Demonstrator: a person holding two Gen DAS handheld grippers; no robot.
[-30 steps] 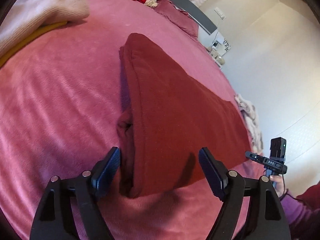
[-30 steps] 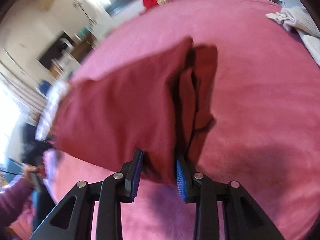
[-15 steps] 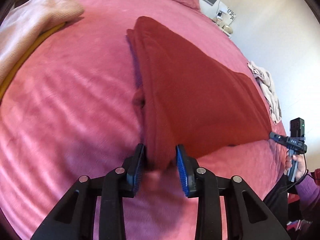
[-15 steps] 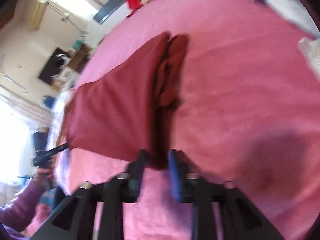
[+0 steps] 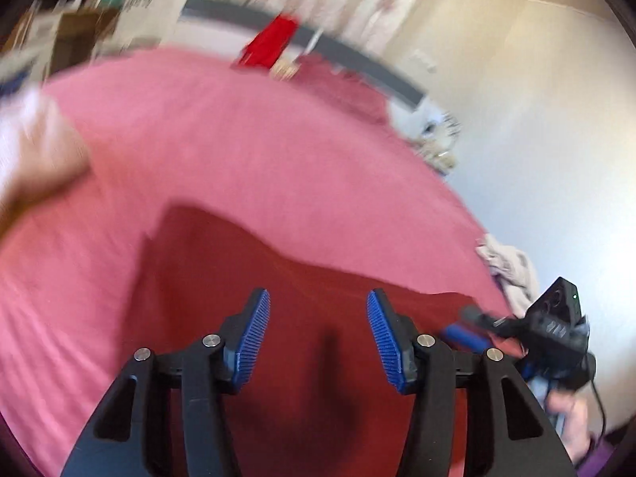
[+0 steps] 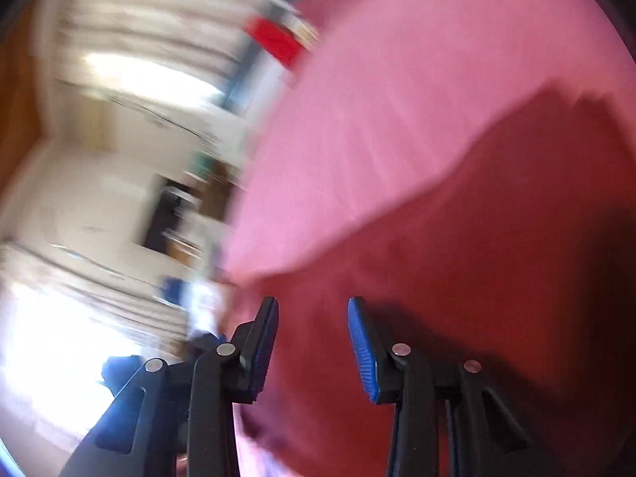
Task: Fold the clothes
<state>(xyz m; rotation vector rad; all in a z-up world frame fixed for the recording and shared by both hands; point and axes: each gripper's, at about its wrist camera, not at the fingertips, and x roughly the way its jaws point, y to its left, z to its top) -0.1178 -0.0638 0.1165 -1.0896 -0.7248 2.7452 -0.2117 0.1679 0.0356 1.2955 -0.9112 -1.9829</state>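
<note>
The left gripper (image 5: 318,334) is hovering with its fingers spread apart and gripping nothing, and the dark red garment (image 5: 318,278) is lying on the pink bedspread (image 5: 258,159) right under it. The right gripper (image 6: 313,342) is likewise hanging released over the same garment (image 6: 497,258), just beside its edge. Farther back, a bright red cloth (image 5: 270,45) is sitting by the headboard, blurred.

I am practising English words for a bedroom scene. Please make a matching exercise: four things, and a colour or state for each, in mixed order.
Things:
1. bedspread
2. folded garment
3. left gripper
4. cloth at the headboard

Colour or state:
A. bright red
B. open
C. pink
D. dark red

Pairs: 1-C, 2-D, 3-B, 4-A
</note>
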